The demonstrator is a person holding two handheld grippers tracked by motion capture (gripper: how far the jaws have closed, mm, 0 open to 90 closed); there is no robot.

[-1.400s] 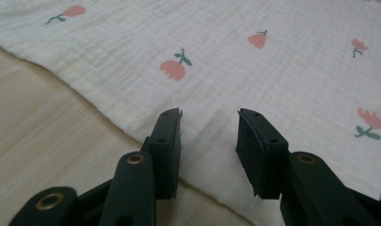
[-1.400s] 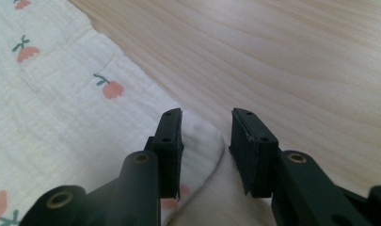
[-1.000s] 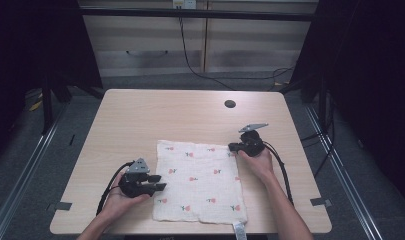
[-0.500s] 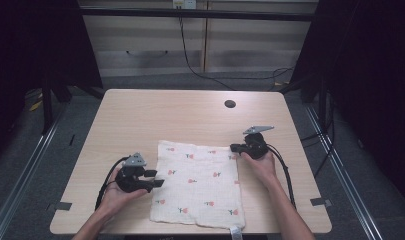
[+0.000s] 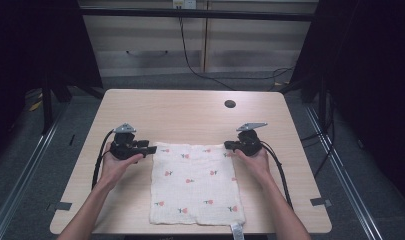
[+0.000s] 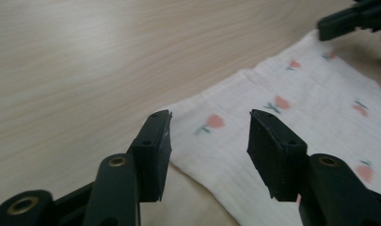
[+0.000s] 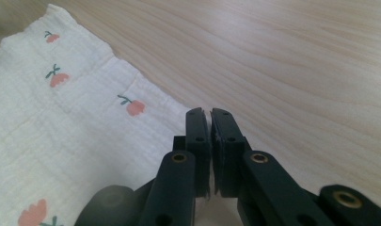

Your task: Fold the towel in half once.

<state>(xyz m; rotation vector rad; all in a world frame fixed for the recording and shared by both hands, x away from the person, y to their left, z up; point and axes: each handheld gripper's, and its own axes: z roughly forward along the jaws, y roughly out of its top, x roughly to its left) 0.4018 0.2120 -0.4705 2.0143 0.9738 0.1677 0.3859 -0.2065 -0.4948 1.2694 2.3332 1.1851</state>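
Bare light wooden tabletop point(image 5: 190, 112) is lying open beyond the white flower-printed cloth point(image 5: 195, 182), with a small round black hole point(image 5: 230, 104) sitting flush near its far edge. The two hand-held black grippers point(image 5: 151, 149) point(image 5: 228, 146) are flanking the cloth's far corners.

1 cloth point(image 5: 195, 182), 2 claws—left point(image 5: 151, 148), right point(image 5: 228, 146)—1 table point(image 5: 190, 112).

In the right gripper view, the cloth point(image 7: 61, 117) runs off the left and bottom edges, and its corner is hidden between the closed fingers point(image 7: 197, 141). In the high view, both forearms are cut off at the bottom edge, and the dark spot point(image 5: 230, 104) on the table point(image 5: 190, 112) is too small to identify.
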